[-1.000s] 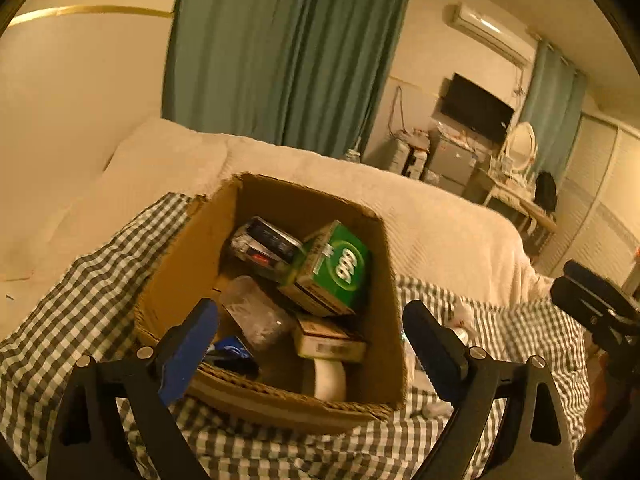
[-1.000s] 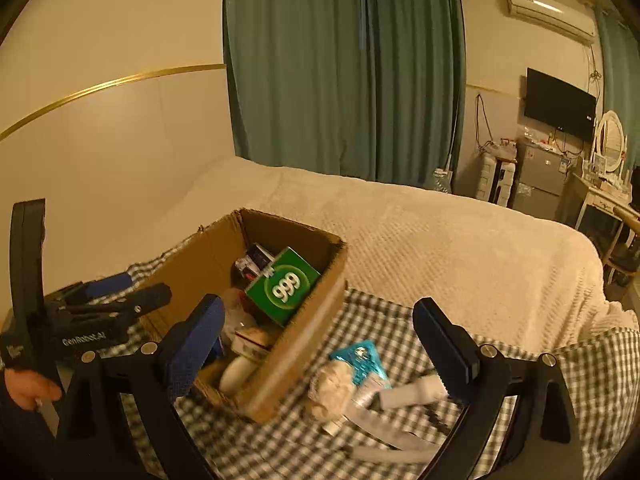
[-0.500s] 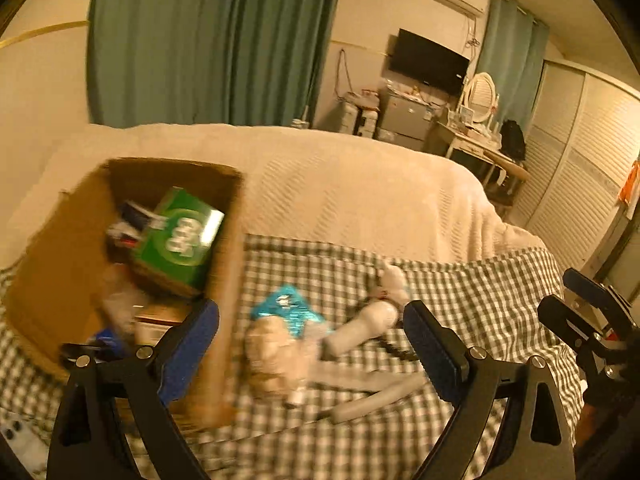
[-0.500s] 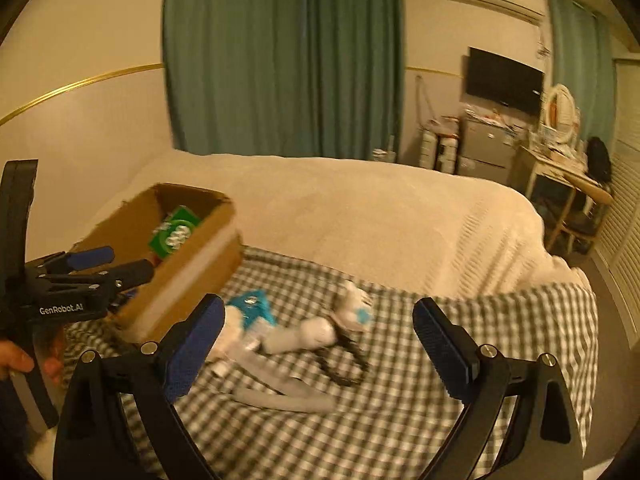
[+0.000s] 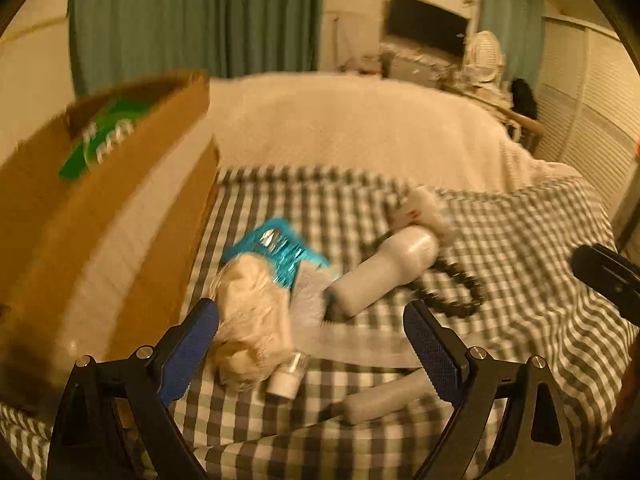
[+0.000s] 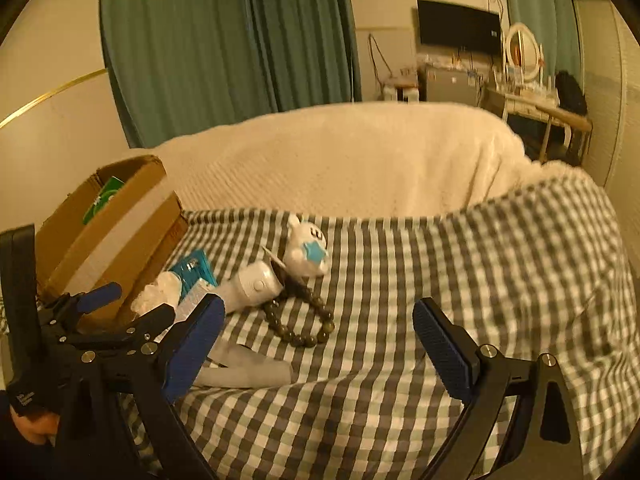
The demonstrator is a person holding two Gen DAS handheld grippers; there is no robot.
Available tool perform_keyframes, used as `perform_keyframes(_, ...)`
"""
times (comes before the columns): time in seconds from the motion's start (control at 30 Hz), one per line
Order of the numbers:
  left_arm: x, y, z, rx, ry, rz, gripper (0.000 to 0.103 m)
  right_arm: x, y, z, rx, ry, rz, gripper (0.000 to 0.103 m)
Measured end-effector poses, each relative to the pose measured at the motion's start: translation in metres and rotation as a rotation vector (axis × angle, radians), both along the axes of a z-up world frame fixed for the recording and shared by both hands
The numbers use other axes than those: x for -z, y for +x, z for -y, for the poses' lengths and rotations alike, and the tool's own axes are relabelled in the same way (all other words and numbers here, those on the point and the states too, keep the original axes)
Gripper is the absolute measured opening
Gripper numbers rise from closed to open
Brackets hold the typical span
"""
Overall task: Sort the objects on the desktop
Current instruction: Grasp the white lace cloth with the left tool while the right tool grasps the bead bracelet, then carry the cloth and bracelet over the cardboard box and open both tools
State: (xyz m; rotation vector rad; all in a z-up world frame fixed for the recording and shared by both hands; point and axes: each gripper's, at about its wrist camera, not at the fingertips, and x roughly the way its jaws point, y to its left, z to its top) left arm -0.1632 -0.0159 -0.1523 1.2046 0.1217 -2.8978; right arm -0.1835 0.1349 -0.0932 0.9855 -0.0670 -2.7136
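Observation:
A cardboard box (image 5: 104,216) (image 6: 120,220) holding a green packet (image 5: 104,140) stands at the left on the checked cloth (image 6: 400,288). Beside it lie a cream fluffy bundle (image 5: 252,312), a blue foil pack (image 5: 276,248) (image 6: 192,268), a white bottle-shaped device (image 5: 384,272) (image 6: 252,284), a dark bead bracelet (image 6: 300,320) (image 5: 452,284), a small white plush with a blue mask (image 6: 308,248) and grey tubes (image 6: 248,372). My left gripper (image 5: 312,344) is open, low over the bundle and tubes. My right gripper (image 6: 316,344) is open above the bracelet. The left gripper (image 6: 124,308) shows in the right wrist view.
A cream blanket (image 6: 360,152) covers the bed behind the cloth. Green curtains (image 6: 224,40), a wall television (image 6: 456,28) and a cluttered dressing table (image 6: 532,96) stand at the back. A hand (image 6: 32,424) holds the left tool at the lower left.
Both grippers have swung right, away from the box, and dropped closer to the loose items on the cloth. Both stayed open.

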Motion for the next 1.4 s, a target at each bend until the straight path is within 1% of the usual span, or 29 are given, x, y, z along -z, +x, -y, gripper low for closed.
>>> perform_keyframes(0.07, 0.005, -0.001, 0.001, 0.008, 0.008, 0.008, 0.096, 0.005, -0.005, 0.001, 0.001, 0.002, 0.017, 0.095)
perform_keyframes(0.13, 0.012, -0.002, -0.001, 0.021, -0.016, 0.017, 0.096, 0.011, -0.008, 0.005, 0.001, 0.014, 0.031, 0.095)
perform_keyframes(0.17, 0.016, -0.004, 0.001, 0.024, -0.013, 0.029, 0.096, 0.013, -0.009, 0.007, -0.004, 0.021, 0.036, 0.095)
perform_keyframes(0.2, 0.02, -0.008, 0.007, 0.022, 0.015, 0.053, 0.096, 0.014, -0.01, 0.012, -0.011, 0.031, 0.041, 0.095)
perform_keyframes(0.23, 0.024, -0.011, 0.015, 0.015, 0.049, 0.073, 0.094, 0.016, -0.012, 0.016, -0.018, 0.043, 0.043, 0.095)
perform_keyframes(0.27, 0.026, -0.012, 0.022, -0.009, 0.073, 0.087, 0.089, 0.017, -0.013, 0.019, -0.025, 0.053, 0.044, 0.095)
perform_keyframes(0.3, 0.027, -0.013, 0.026, -0.025, 0.08, 0.089, 0.088, 0.018, -0.014, 0.023, -0.033, 0.064, 0.044, 0.094)
perform_keyframes(0.37, 0.03, -0.012, 0.032, -0.026, 0.114, 0.103, 0.088, 0.019, -0.018, 0.028, -0.052, 0.077, 0.05, 0.094)
perform_keyframes(0.47, 0.033, -0.013, 0.032, -0.023, 0.118, 0.117, 0.088, 0.03, -0.032, 0.037, -0.089, 0.107, 0.095, 0.094)
perform_keyframes(0.6, 0.041, -0.018, 0.036, -0.03, 0.128, 0.148, 0.088, 0.051, -0.057, 0.053, -0.135, 0.214, 0.152, 0.093)
perform_keyframes(0.63, 0.043, -0.018, 0.037, -0.033, 0.138, 0.152, 0.088, 0.056, -0.064, 0.055, -0.148, 0.223, 0.172, 0.093)
perform_keyframes(0.7, 0.046, -0.021, 0.043, -0.045, 0.172, 0.159, 0.08, 0.067, -0.077, 0.059, -0.167, 0.225, 0.213, 0.093)
perform_keyframes(0.73, 0.049, -0.023, 0.049, -0.06, 0.203, 0.171, 0.071, 0.071, -0.08, 0.06, -0.173, 0.225, 0.226, 0.093)
perform_keyframes(0.77, 0.051, -0.025, 0.055, -0.076, 0.221, 0.175, 0.067, 0.077, -0.085, 0.062, -0.179, 0.23, 0.244, 0.092)
perform_keyframes(0.8, 0.05, -0.026, 0.058, -0.084, 0.22, 0.163, 0.065, 0.081, -0.088, 0.063, -0.179, 0.237, 0.252, 0.091)
perform_keyframes(0.87, 0.048, -0.026, 0.056, -0.077, 0.216, 0.155, 0.059, 0.09, -0.094, 0.065, -0.184, 0.243, 0.28, 0.079)
perform_keyframes(0.9, 0.049, -0.026, 0.054, -0.072, 0.213, 0.152, 0.058, 0.096, -0.097, 0.064, -0.178, 0.247, 0.298, 0.078)
perform_keyframes(0.93, 0.049, -0.025, 0.055, -0.066, 0.217, 0.148, 0.051, 0.101, -0.099, 0.064, -0.176, 0.253, 0.313, 0.075)
perform_keyframes(0.97, 0.048, -0.024, 0.055, -0.057, 0.228, 0.139, 0.038, 0.106, -0.099, 0.064, -0.177, 0.263, 0.328, 0.074)
perform_keyframes(1.0, 0.047, -0.025, 0.055, -0.052, 0.233, 0.134, 0.035, 0.109, -0.099, 0.064, -0.175, 0.272, 0.333, 0.073)
perform_keyframes(1.03, 0.046, -0.025, 0.056, -0.05, 0.234, 0.129, 0.032, 0.109, -0.097, 0.064, -0.173, 0.282, 0.327, 0.069)
perform_keyframes(1.07, 0.046, -0.025, 0.056, -0.048, 0.235, 0.128, 0.029, 0.109, -0.096, 0.064, -0.169, 0.288, 0.322, 0.056)
perform_keyframes(1.1, 0.044, -0.024, 0.055, -0.044, 0.237, 0.127, 0.027, 0.106, -0.094, 0.062, -0.161, 0.287, 0.315, 0.046)
perform_keyframes(1.13, 0.042, -0.022, 0.055, -0.046, 0.232, 0.116, 0.022, 0.105, -0.093, 0.06, -0.156, 0.277, 0.313, 0.027)
perform_keyframes(1.17, 0.041, -0.022, 0.052, -0.044, 0.228, 0.111, 0.019, 0.104, -0.091, 0.057, -0.149, 0.263, 0.315, 0.022)
perform_keyframes(1.2, 0.039, -0.021, 0.051, -0.04, 0.225, 0.105, 0.017, 0.103, -0.089, 0.053, -0.139, 0.248, 0.319, 0.021)
perform_keyframes(1.23, 0.037, -0.019, 0.05, -0.039, 0.221, 0.095, 0.015, 0.101, -0.085, 0.049, -0.132, 0.236, 0.313, 0.018)
perform_keyframes(1.27, 0.035, -0.018, 0.049, -0.035, 0.214, 0.087, 0.014, 0.098, -0.08, 0.046, -0.125, 0.23, 0.305, 0.011)
perform_keyframes(1.4, 0.025, -0.011, 0.047, -0.026, 0.216, 0.049, 0.013, 0.083, -0.058, 0.036, -0.108, 0.222, 0.276, 0.011)
